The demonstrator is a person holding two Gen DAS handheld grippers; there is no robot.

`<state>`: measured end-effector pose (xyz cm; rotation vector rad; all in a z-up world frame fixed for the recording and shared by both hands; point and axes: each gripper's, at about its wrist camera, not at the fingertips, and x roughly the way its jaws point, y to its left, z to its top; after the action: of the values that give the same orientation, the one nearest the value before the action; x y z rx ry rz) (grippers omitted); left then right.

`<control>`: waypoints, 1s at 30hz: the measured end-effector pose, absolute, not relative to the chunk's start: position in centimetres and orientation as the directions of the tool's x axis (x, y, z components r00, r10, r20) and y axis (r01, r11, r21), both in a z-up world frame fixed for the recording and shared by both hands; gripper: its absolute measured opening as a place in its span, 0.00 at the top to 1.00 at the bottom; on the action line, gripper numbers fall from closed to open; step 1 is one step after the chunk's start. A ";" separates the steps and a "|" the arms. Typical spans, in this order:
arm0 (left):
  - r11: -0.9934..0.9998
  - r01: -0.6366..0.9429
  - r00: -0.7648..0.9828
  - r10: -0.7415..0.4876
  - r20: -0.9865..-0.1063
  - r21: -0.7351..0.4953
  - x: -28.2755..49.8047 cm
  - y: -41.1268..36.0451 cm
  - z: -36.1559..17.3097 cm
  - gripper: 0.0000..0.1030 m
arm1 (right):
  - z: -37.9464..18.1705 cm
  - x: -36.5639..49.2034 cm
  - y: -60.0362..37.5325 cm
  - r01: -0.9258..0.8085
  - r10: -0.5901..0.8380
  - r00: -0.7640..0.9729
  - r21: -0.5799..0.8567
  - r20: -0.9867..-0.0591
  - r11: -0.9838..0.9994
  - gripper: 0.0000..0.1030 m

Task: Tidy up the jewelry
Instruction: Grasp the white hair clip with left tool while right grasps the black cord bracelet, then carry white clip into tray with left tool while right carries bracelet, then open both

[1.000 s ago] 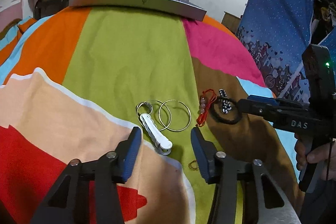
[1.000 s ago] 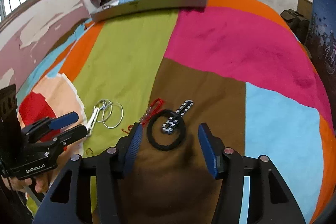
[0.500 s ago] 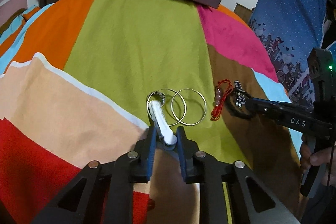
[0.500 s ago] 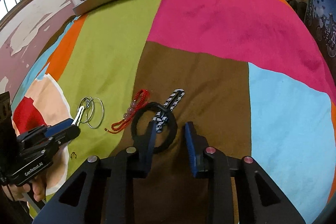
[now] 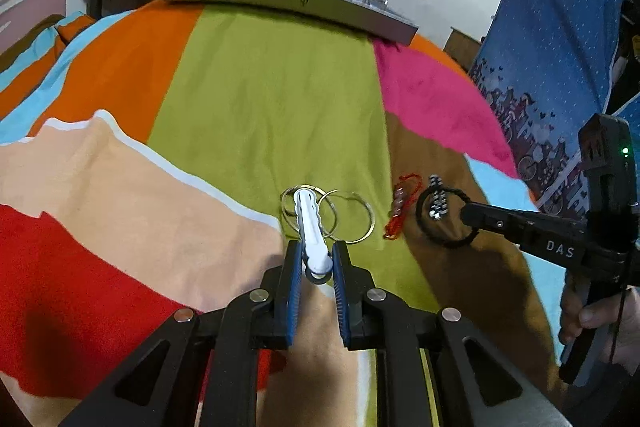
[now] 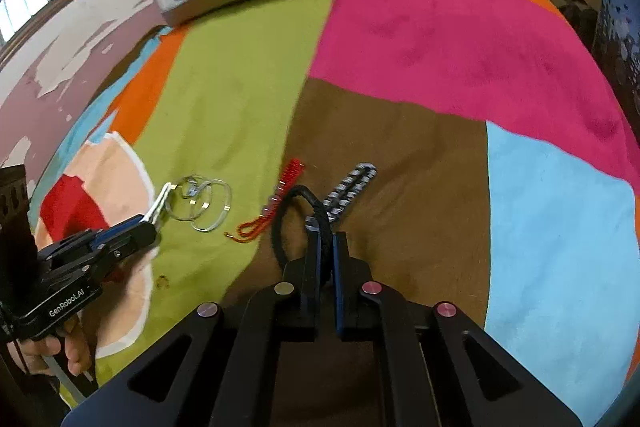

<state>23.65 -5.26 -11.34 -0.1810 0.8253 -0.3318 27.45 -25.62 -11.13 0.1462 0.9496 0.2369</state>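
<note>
Left gripper [image 5: 316,267]: jaws nearly closed, the blue pads pressed against both sides of the white hair clip [image 5: 310,227] at its near end. The clip points away from the gripper, its far end lying over the silver hoop rings [image 5: 352,219]. Whether the clip is lifted clear of the blanket [image 5: 260,107] cannot be told.

Right gripper [image 6: 326,263]: jaws drawn almost together, pinching the near arc of the black cord bracelet [image 6: 280,223]. The loop stands bent upward and to the left of the fingers rather than lying flat.

Positions relative to the silver hoop rings, as seen in the left wrist view: the rings lie on the green panel of the blanket. To their right, at the border of the green and brown panels, lies the red beaded bracelet [image 5: 402,207], apart from the rings. Further right, on the brown panel, lies the black-and-white braided bracelet [image 5: 436,199], partly inside the black loop and just beside the right gripper's tips.

Well beyond the rings, at the far edge of the blanket, a long grey tray [image 5: 288,3] lies crosswise; its contents cannot be made out clearly.

A hand [image 6: 76,347] holds the left gripper's handle in the right wrist view.
</note>
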 end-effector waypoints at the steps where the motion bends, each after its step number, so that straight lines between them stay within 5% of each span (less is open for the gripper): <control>1: 0.932 0.219 0.633 -0.361 -0.684 -0.289 23.4 -5.2 -11.1 0.86 | -10.8 27.3 -25.5 -0.144 0.272 0.566 0.231 -0.778 0.962 0.95; 18: 0.929 0.248 0.760 -0.363 -0.539 -0.274 23.2 -5.2 -4.1 0.86 | -5.2 26.7 -26.7 -0.196 0.337 0.720 0.289 -0.607 0.937 0.95; 30: 0.950 0.174 0.862 -0.273 -0.426 -0.258 35.2 -1.8 3.4 0.86 | 3.0 35.9 -24.5 -0.222 0.305 0.800 0.218 -0.516 0.950 0.95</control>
<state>35.20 -1.77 3.41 -0.2150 0.4764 -0.2364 35.88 -24.53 2.98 0.1496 0.5777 0.2839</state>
